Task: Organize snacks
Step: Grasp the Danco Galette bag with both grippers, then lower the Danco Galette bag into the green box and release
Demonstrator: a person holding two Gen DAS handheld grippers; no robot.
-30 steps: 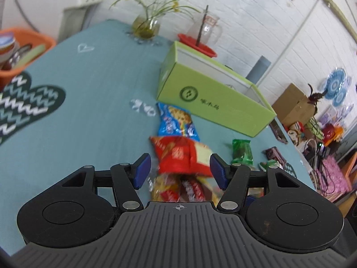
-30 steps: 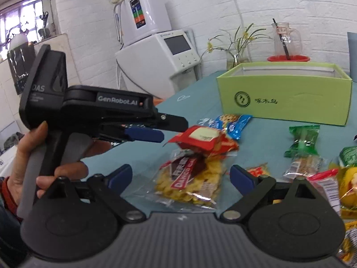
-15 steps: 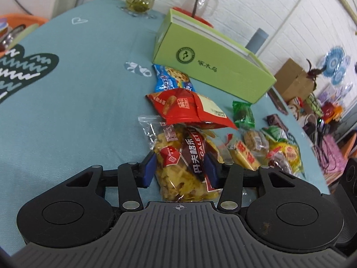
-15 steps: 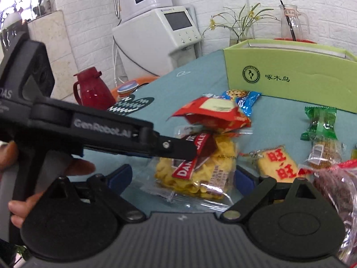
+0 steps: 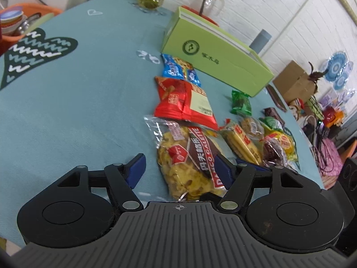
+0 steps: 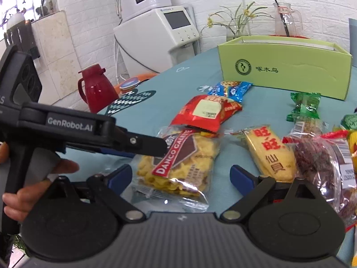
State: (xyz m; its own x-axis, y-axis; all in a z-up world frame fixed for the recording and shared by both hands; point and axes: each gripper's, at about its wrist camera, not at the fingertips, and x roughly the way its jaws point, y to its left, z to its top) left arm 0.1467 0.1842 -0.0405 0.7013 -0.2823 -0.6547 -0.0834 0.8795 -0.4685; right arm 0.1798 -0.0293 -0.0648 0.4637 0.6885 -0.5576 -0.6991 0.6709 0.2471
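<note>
Galette bag (image 5: 189,156): one clear crinkly packet of yellow crisps with a red-brown band, lying flat on the tabletop (image 5: 73,102), its near end between the fingers of the left tongs (image 5: 178,169).
Handling: likely light, with slippery film and brittle contents; a hard squeeze across the middle could crush the crisps. The flat sealed end at 6 o'clock looks the safer hold.
Left tongs: wide open, one finger on each side of the bag; the 3 o'clock finger seems to touch the film, but nothing is gripped.
Right tongs (image 6: 180,176): spread wide and holding nothing; the same bag lies between and beyond its fingers.
Red packet (image 5: 183,100): one, at 12 o'clock of the galette bag, its lower edge overlapping the bag's top.
Blue packet (image 5: 178,69): one, further out at 12 o'clock, just beside the box.
Green box (image 5: 214,55): one, open-topped, standing at the far end of the row; presumably where the snacks go.
Green sweet packet (image 5: 241,102): one, at about 2 o'clock, apart from the red packet.
Rice cracker pack (image 6: 270,154): one yellow pack, at 3 o'clock of the galette bag.
Heap at 3 o'clock: several more wrappers overlapping; an exact count cannot be told.
Red jug (image 6: 96,89): one, off the tabletop's far side, at 10 o'clock in the right wrist view.
</note>
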